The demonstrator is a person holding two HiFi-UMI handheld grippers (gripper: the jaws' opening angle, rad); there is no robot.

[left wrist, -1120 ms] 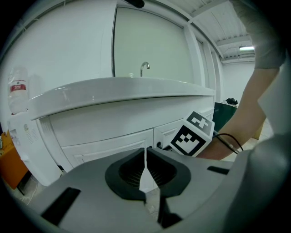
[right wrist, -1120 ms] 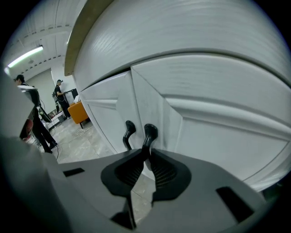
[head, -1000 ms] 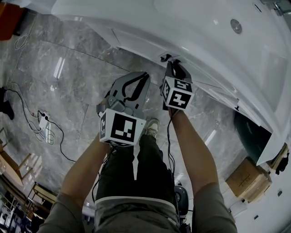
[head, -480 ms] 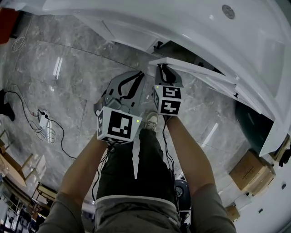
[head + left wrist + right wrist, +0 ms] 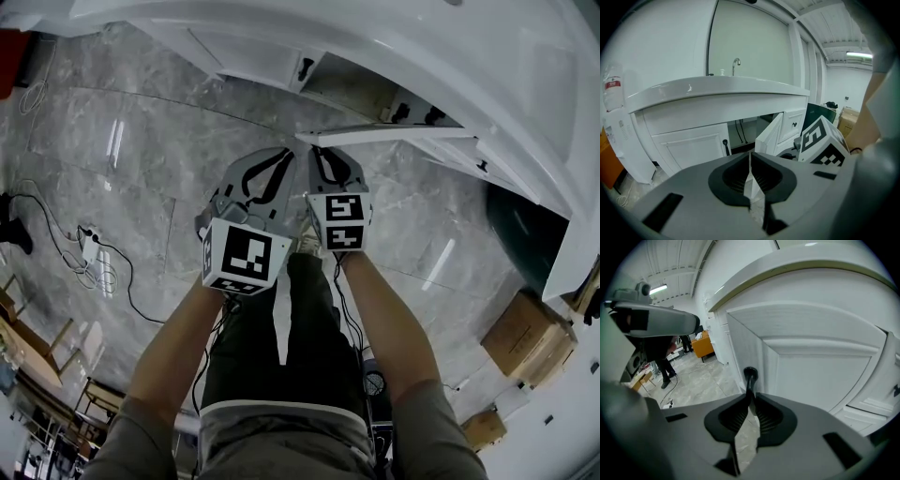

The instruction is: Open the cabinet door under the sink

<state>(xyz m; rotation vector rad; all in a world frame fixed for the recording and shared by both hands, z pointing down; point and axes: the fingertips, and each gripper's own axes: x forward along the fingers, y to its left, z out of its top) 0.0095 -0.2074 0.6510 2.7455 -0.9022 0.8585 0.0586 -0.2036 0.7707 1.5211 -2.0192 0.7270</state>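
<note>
The white cabinet door (image 5: pixel 394 134) under the sink counter (image 5: pixel 441 56) stands swung out from its frame, and a dark opening (image 5: pixel 352 89) shows behind it. My right gripper (image 5: pixel 324 156) is shut on the door's black handle (image 5: pixel 750 377), which stands up between the jaws against the door panel (image 5: pixel 811 366). Beside it, my left gripper (image 5: pixel 265 171) is shut with nothing in it. From the left gripper view I see the open door (image 5: pixel 770 137), pipes in the opening, and the closed neighbouring door (image 5: pixel 691 147) with its own black handle (image 5: pixel 725 146).
Grey marble floor (image 5: pixel 122 159) lies below. A power strip with cables (image 5: pixel 92 255) is at the left. Cardboard boxes (image 5: pixel 527 339) and a dark green bin (image 5: pixel 511 246) sit at the right. A faucet (image 5: pixel 735 63) rises over the counter. A person (image 5: pixel 663 359) stands far off.
The right gripper has pulled the handle back toward me and leftward, and the door has swung from nearly closed to wide open. The left gripper has barely moved.
</note>
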